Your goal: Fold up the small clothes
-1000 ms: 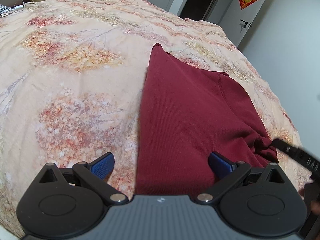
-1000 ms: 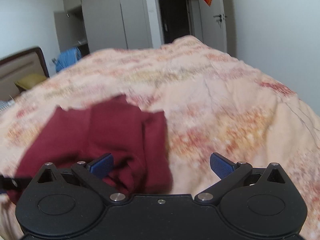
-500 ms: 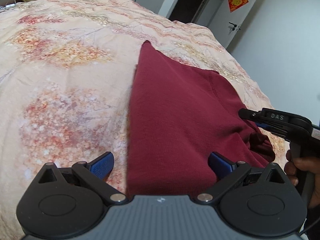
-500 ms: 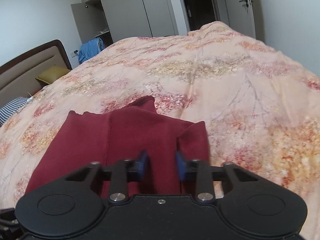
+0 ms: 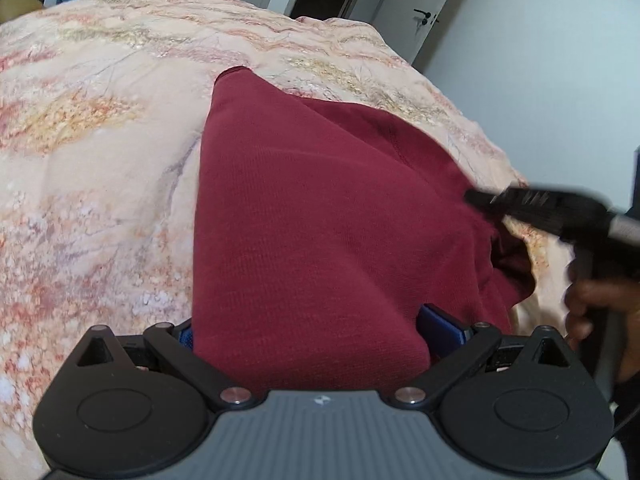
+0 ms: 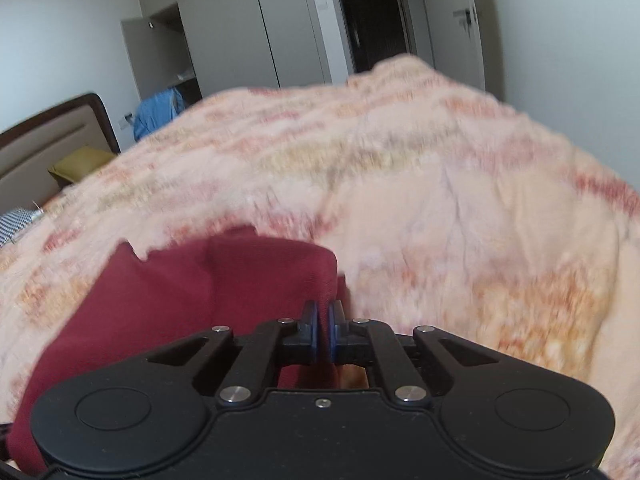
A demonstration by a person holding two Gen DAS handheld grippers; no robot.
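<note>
Now maroon garment (image 5: 320, 216) between wide left claw (image 5: 306, 326), edge pinched in right claw (image 6: 323, 330).

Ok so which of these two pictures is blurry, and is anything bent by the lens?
Right wrist view: motion blur smears the bedspread and the red garment; only the right gripper, shut on the cloth, stays sharp. Left wrist view: mostly sharp, garment weave visible, but the right gripper entering there is smeared. Both views: fisheye curves the bed and door, with dark corners.

Both my wrist cams sit low and close over the bed (image 5: 100, 168), looking along my jaws; the 2 views share the maroon garment (image 5: 320, 220) and the doorway wall.
</note>
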